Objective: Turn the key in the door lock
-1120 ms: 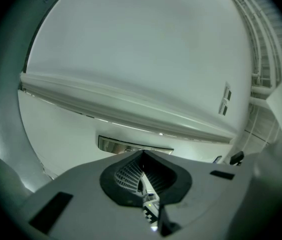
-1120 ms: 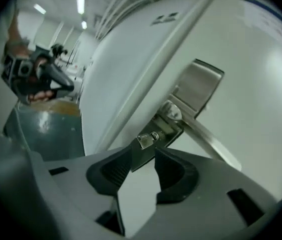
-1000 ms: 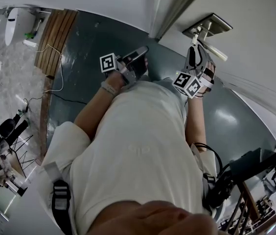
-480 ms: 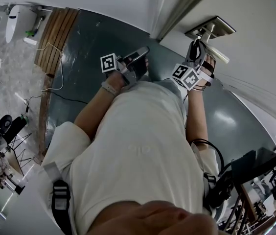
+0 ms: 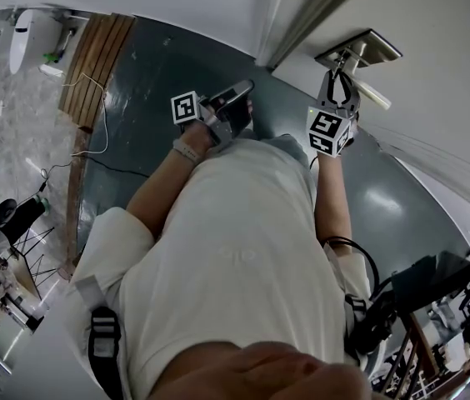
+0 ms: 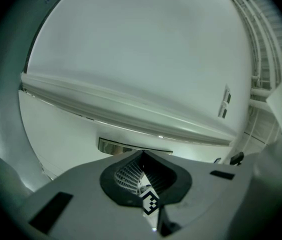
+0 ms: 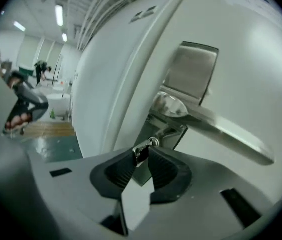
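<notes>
Right gripper view: jaws pinch the key after a roll of the wrist

The right gripper [image 7: 142, 154] has just been closing. Its ribbed black pads now stand narrow, with the head of the small silver metal key [image 7: 143, 149] caught between their tips. The key sits at the lower end of the brushed steel lock plate [image 7: 191, 71], just under the long silver lever handle [image 7: 216, 124] on the white door [image 7: 261, 59]. Its blade is hidden behind the pads, so I only judge that it is seated in the keyhole.

In the head view the right gripper [image 5: 339, 80] reaches up to the lock plate [image 5: 368, 47]. Its marker cube has swung from showing two faces a second ago to showing one square face, so the gripper has rolled about its own axis. That roll came before the grip, so it probably lined the pads up with the key's flat head and has not yet turned the lock. The turn looks ready to begin; with so shallow a pinch at the pad tips, the key could slip.

The left gripper [image 5: 239, 97] hangs near the person's waist, well apart from the door. Its jaws [image 6: 142, 156] are pressed together on nothing.
</notes>
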